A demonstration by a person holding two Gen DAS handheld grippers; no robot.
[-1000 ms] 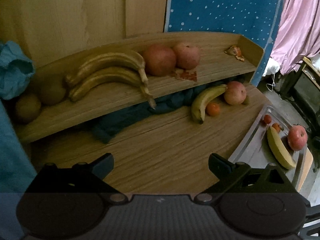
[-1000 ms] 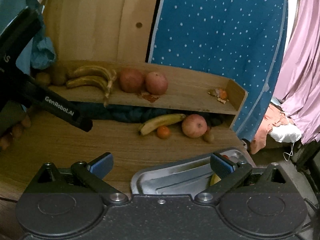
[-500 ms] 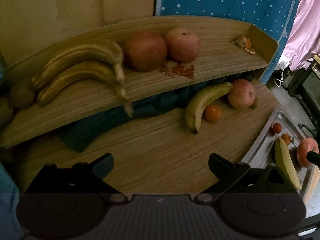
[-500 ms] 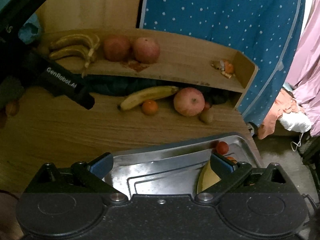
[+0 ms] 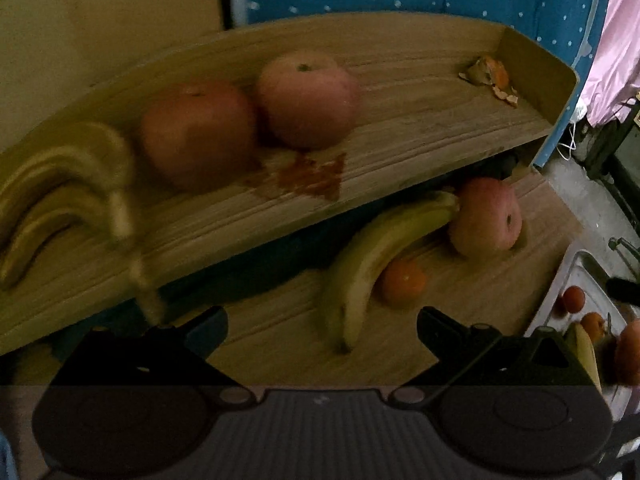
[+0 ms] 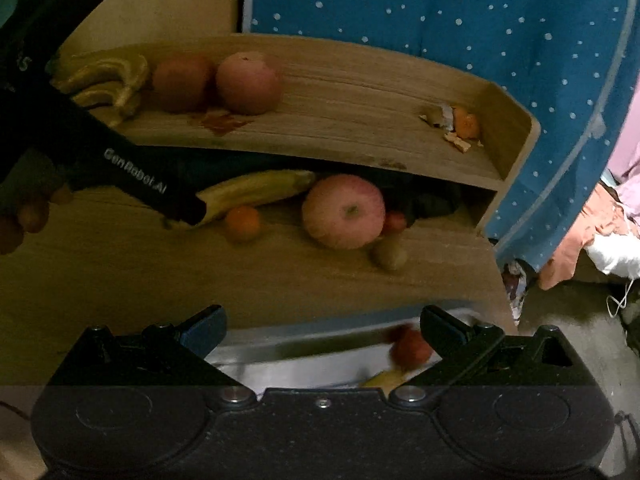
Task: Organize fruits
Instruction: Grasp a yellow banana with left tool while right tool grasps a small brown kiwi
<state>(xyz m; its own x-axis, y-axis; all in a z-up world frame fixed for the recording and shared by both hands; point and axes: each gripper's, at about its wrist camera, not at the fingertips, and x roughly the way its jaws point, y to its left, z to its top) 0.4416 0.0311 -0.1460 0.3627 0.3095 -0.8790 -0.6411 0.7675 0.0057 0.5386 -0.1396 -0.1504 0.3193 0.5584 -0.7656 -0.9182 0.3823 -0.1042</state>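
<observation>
A yellow banana lies on the wooden table under the shelf, with a small orange and a pink apple beside it. My left gripper is open and empty just short of the banana's near end. In the right wrist view its dark finger reaches down to the banana. The orange, apple and a kiwi lie to the right. My right gripper is open and empty over the metal tray.
The wooden shelf holds a bunch of bananas, two apples and orange peel. The tray at the right carries small oranges, a banana and an apple. Blue dotted cloth hangs behind; dark cloth lies under the shelf.
My left gripper has moved forward and right, closing on the table banana. My right gripper has advanced over the tray towards the table. Both have stayed open.
</observation>
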